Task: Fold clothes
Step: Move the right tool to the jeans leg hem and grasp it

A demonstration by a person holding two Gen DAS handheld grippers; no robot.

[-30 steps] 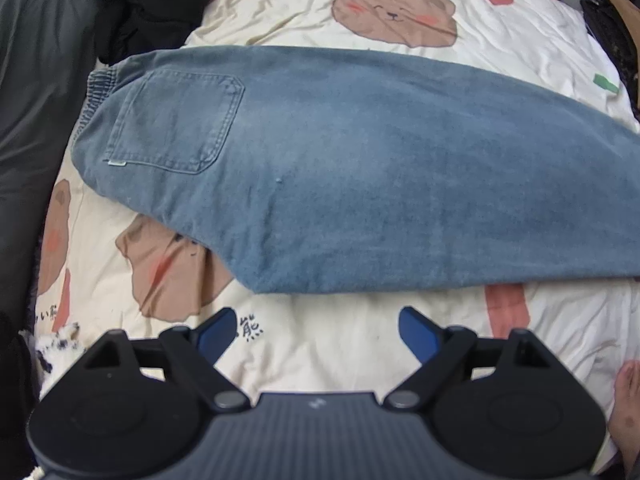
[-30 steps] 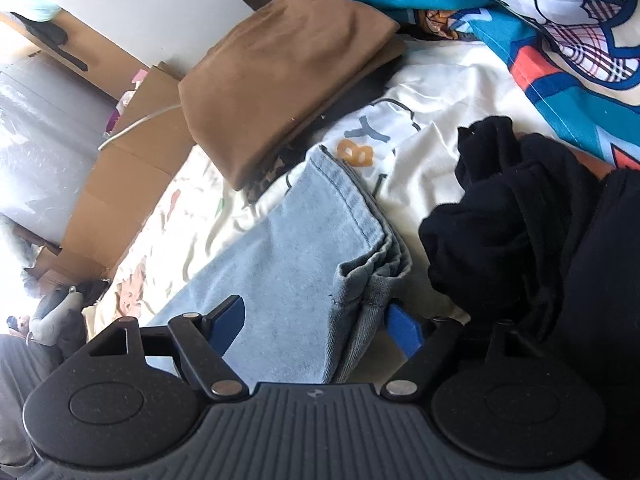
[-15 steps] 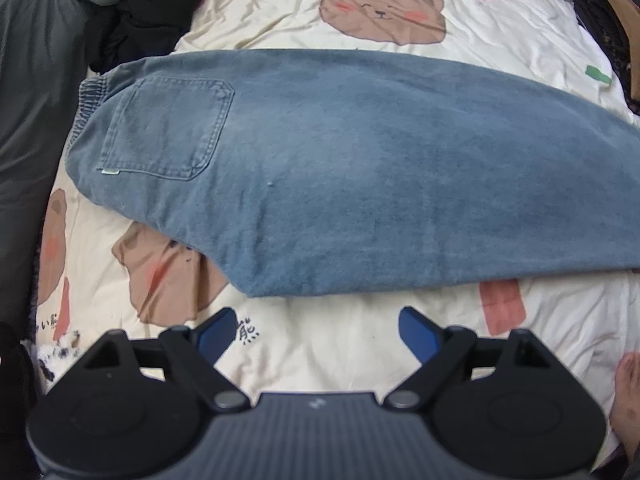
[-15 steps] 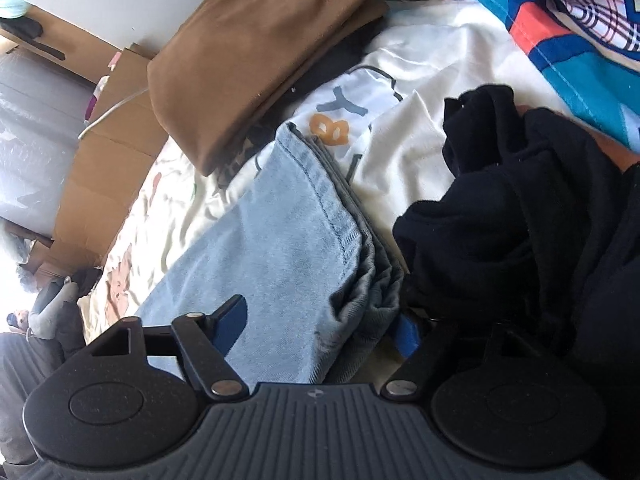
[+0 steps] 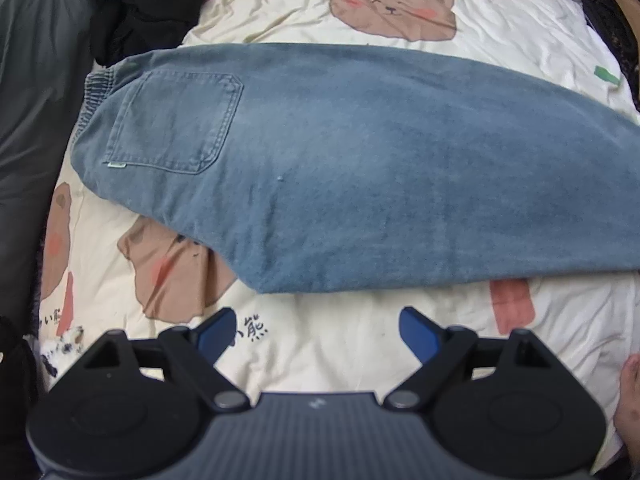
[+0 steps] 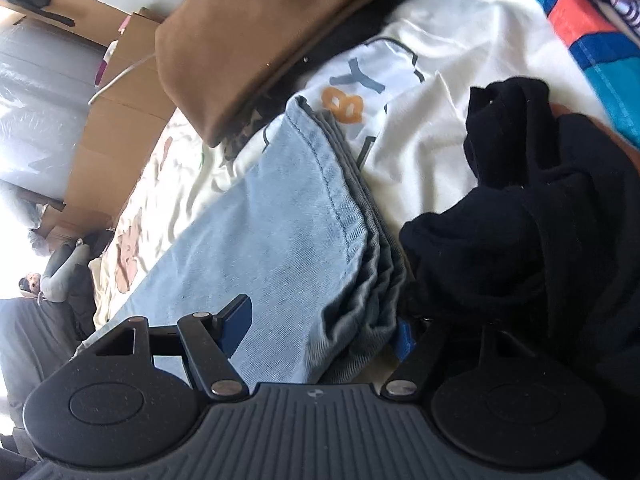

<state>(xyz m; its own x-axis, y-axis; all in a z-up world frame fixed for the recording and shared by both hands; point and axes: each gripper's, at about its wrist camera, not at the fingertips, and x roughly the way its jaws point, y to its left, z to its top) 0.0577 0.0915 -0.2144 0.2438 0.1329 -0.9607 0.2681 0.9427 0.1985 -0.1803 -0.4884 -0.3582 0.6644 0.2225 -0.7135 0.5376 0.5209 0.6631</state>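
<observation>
Blue jeans (image 5: 360, 168) lie folded lengthwise across the bear-print sheet (image 5: 360, 20), back pocket (image 5: 172, 120) up and waistband to the left. My left gripper (image 5: 316, 330) hovers open over bare sheet just short of the jeans' near edge, nothing between its fingers. In the right wrist view the leg hems (image 6: 304, 216) are stacked. My right gripper (image 6: 324, 328) straddles their near corner. Its left finger (image 6: 236, 320) rests over the denim, and its right finger (image 6: 404, 340) is half hidden beside the hem stack. The pads do not visibly squeeze the cloth.
A black garment (image 6: 520, 220) is bunched right beside the hems. A white printed T-shirt (image 6: 420, 120) lies beyond, with a folded brown garment (image 6: 260, 32) behind it. Dark clothes (image 5: 160, 12) are piled by the waistband. Cardboard boxes (image 6: 116, 128) stand past the bed.
My right gripper has moved forward and down onto the hem end, and its jaws have narrowed a little around the denim. The left gripper's view has hardly shifted.
</observation>
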